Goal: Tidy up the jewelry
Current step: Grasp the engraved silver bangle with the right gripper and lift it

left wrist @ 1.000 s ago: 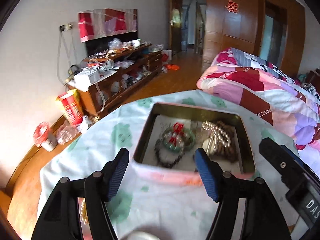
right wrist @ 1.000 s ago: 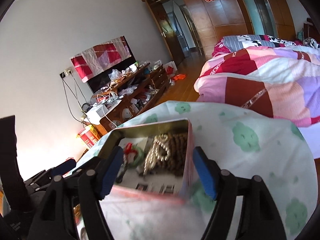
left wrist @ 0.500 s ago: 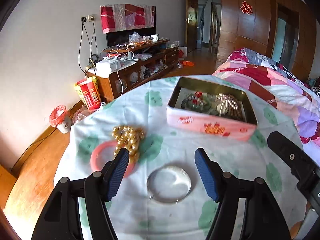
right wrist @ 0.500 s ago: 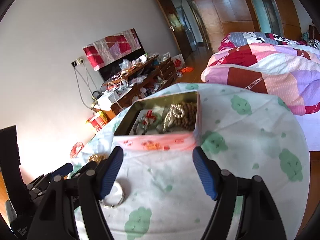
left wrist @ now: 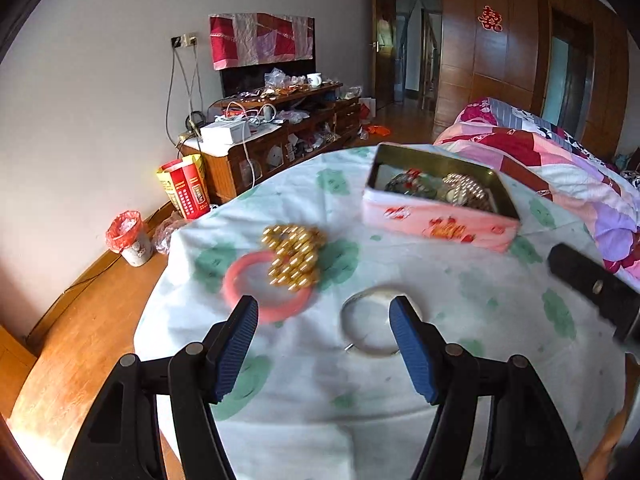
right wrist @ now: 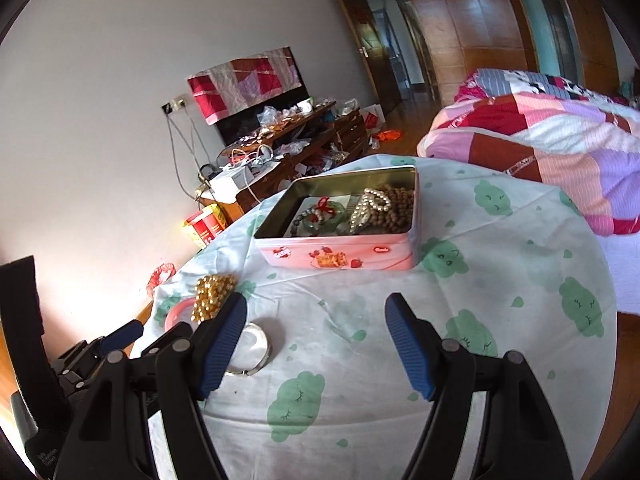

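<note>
my left gripper (left wrist: pixel 324 320) wide, empty, over blurred ring, maybe silver bangle (left wrist: pixel 370 322); my right gripper (right wrist: pixel 314 318) wide, empty; pink tin (right wrist: pixel 340 254) beyond.

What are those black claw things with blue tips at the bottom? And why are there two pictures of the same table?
They are two grabbing tools that a person holds, one in each hand. Each carries a small camera, so you get two pictures: one from the left gripper, one from the right gripper. Both are open and hold nothing. On the green-patterned tablecloth lie a pink bangle with gold beads on it, a silver bangle, and an open pink tin with more jewelry inside.
</note>
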`<state>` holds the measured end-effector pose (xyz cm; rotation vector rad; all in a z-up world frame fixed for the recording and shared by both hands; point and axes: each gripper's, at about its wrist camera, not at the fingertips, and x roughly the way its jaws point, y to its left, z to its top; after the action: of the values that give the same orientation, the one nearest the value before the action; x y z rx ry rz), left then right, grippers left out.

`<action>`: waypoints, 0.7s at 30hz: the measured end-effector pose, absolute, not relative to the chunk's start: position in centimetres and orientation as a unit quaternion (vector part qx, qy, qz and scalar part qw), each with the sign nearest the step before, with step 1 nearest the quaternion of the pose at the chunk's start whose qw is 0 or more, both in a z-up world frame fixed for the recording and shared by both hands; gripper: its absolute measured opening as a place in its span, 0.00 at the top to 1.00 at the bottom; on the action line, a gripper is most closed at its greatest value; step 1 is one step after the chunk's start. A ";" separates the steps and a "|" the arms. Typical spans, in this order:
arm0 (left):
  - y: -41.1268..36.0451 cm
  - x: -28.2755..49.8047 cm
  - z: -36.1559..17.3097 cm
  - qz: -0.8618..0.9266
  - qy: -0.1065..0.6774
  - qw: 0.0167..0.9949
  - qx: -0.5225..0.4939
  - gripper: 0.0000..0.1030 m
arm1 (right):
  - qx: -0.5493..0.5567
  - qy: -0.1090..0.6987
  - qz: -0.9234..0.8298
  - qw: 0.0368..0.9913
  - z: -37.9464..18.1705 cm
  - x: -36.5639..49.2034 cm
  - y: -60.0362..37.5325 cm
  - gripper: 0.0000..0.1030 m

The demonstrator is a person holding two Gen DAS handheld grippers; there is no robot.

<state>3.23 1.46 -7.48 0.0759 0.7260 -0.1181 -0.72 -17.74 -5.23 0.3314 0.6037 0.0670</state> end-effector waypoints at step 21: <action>8.3 2.8 -9.4 -0.024 0.370 0.929 -0.001 0.33 | 0.122 0.386 0.111 0.907 -9.2 1.3 -13.0 0.27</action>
<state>2.79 8.34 -9.44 -0.0031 0.7579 -0.0497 1.35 -12.98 -9.17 0.2524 0.7973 0.2288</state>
